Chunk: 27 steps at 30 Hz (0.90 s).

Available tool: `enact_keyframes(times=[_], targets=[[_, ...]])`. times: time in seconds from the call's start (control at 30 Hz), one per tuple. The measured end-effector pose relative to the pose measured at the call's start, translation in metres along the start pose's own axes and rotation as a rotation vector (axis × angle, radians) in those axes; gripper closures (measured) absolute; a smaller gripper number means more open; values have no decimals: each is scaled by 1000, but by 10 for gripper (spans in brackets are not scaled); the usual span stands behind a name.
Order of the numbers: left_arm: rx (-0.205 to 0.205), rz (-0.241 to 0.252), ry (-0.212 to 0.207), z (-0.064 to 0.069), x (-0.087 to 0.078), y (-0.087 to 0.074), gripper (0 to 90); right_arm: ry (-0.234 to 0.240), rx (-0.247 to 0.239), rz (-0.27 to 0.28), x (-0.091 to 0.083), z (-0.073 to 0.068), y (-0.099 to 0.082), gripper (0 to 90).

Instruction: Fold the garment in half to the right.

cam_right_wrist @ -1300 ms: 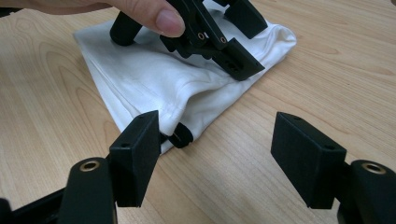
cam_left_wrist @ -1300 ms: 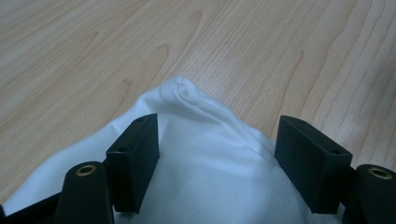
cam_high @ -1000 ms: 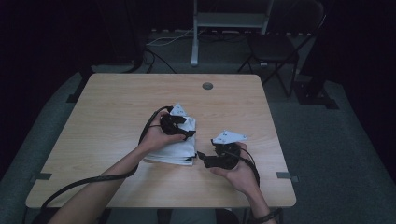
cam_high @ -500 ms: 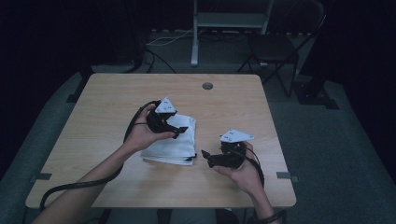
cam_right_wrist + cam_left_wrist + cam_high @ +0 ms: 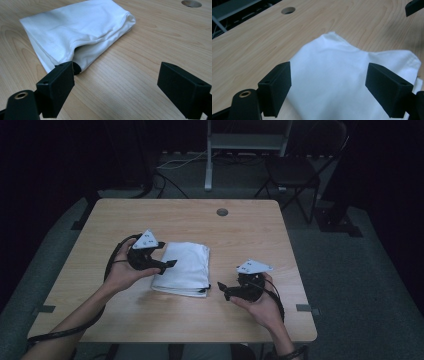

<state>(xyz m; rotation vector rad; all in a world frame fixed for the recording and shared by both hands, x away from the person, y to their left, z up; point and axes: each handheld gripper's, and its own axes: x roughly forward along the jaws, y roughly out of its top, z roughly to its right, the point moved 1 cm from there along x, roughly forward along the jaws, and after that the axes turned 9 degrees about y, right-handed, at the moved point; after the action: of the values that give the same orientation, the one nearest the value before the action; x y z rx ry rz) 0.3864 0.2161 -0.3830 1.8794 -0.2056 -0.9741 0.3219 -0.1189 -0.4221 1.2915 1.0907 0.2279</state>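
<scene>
A white folded cloth [image 5: 183, 268] lies flat in the middle of the wooden counter [image 5: 90, 317], a bit to the near side. The left gripper [image 5: 170, 264] sits at the cloth's left edge, and its jaws have just been opening; now they stand wide with nothing pressed between them, though the cloth lies under and past them in the left gripper view [image 5: 352, 72]. The right gripper [image 5: 221, 289] is just off the cloth's near right corner, and its jaws have also just been opening; they are wide too and hold nothing, with bare wood between them in the right gripper view and the cloth [image 5: 75, 32] off to the far left. I think the fold could come undone from here. The near right corner looks puffy and loose, with a dark little gap under the top layer, so a jaw that bumps it could lift that layer and spoil the neat shape. The left jaws are very close over the cloth, so if that hand slides away low, a jaw might catch the fabric and drag it sideways. A trailing cable [image 5: 70, 330] could also brush the cloth and pull it crooked.
</scene>
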Motion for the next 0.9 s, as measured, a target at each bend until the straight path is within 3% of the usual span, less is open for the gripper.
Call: enact_keyframes(times=[0.4,0.9], targets=[[-86,57,47,-19,-37,-33,204,-30,1,17,-11,3,-2,133],[-151,92,116,-34,-73,-66,204,-78,-2,49,-23,7,-5,133]])
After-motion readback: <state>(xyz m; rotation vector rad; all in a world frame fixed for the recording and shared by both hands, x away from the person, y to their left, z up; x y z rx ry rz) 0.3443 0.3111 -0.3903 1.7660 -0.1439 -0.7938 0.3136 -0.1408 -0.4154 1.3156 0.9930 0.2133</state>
